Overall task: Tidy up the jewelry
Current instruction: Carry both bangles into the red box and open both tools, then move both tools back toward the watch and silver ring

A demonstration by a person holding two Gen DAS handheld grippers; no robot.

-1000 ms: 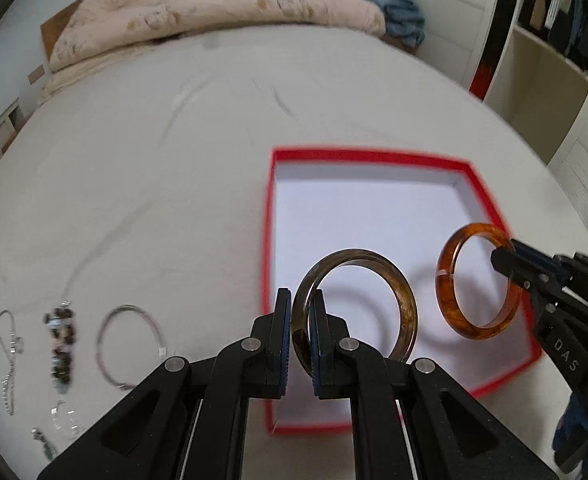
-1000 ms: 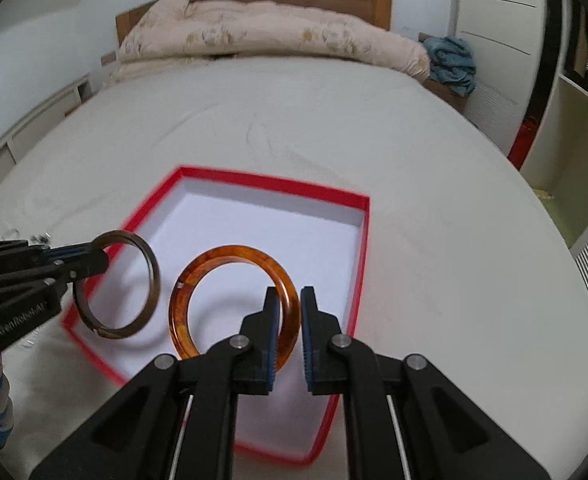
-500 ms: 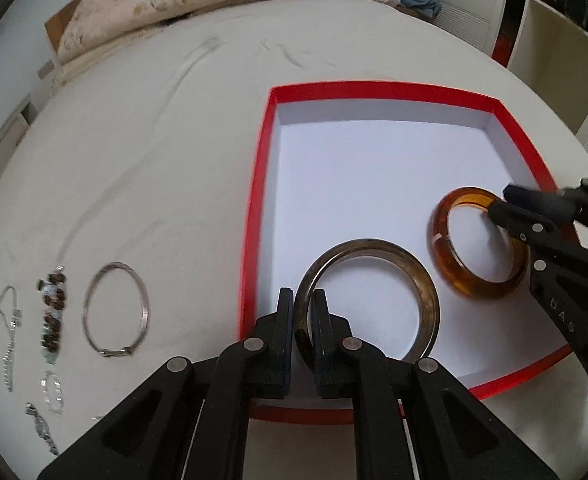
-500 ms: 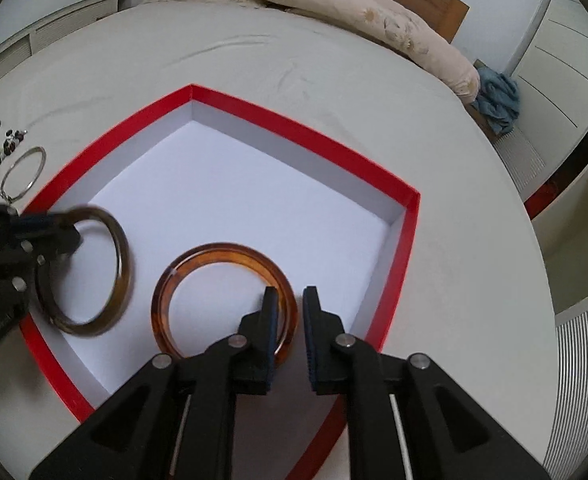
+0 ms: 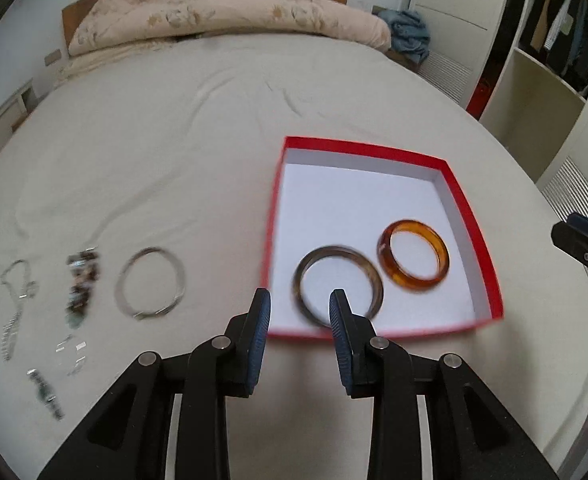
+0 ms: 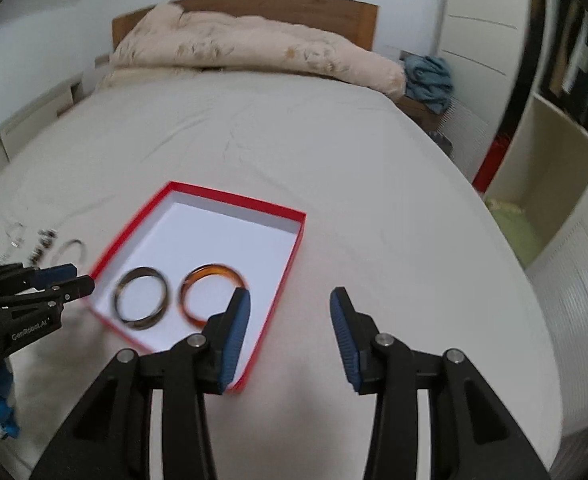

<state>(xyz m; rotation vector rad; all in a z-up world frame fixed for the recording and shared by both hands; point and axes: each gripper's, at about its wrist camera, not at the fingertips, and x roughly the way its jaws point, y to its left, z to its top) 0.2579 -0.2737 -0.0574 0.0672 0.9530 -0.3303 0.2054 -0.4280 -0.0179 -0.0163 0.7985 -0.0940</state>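
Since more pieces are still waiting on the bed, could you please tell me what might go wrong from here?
The thin silver bangle lies flat on the soft bedsheet, so the open left gripper may pinch fabric or slip off it. The chain and beaded bracelet lie close together and could snag. The brown bangle and amber bangle crowd the red box's near end.

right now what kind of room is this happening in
Most likely a bedroom. The work surface is a made bed with a wooden headboard and a bunched duvet at its far end, and open wardrobe shelving stands to the right.
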